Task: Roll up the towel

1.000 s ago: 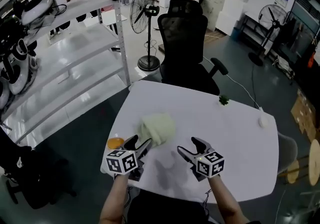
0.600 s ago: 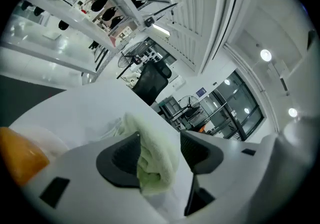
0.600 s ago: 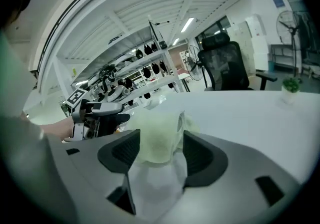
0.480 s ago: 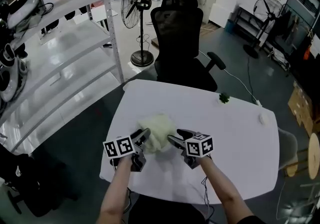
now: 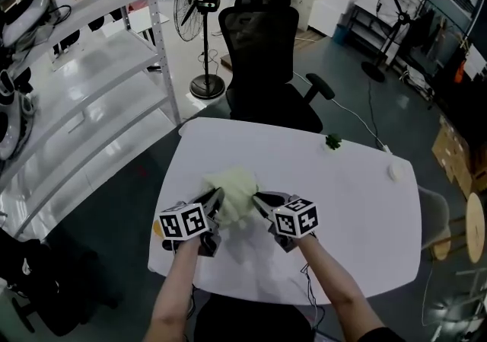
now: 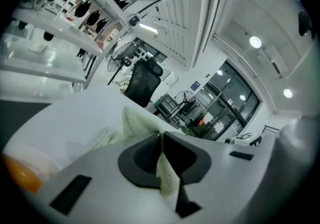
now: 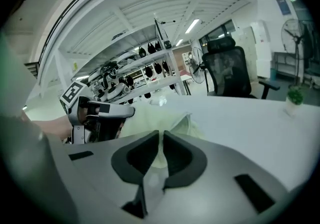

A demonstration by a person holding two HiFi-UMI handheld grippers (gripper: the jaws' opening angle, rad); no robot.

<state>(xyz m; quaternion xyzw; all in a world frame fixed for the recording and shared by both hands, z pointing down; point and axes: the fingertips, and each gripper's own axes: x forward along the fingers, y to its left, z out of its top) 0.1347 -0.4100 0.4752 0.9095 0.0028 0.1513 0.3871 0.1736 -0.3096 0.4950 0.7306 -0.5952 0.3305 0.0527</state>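
A crumpled pale yellow-green towel (image 5: 236,188) lies on the white table (image 5: 350,211), near its left front. My left gripper (image 5: 216,198) is shut on the towel's near left edge. In the left gripper view a fold of the towel (image 6: 136,122) is pinched between the dark pads of the left gripper (image 6: 160,136). My right gripper (image 5: 259,199) has the near right edge, its jaws closing with cloth pressed between them. The right gripper view shows the towel (image 7: 145,117) running into the right gripper (image 7: 161,135), with the left gripper (image 7: 120,112) at the far side.
A small orange thing (image 6: 20,178) sits at the table's left front corner. A little green plant (image 5: 332,142) and a white object (image 5: 394,171) stand far right. A black office chair (image 5: 262,51) is behind the table, with shelving (image 5: 84,81) to the left.
Both grippers moved in toward the towel from the front of the table, and their wide-open jaws came together on its near edge.
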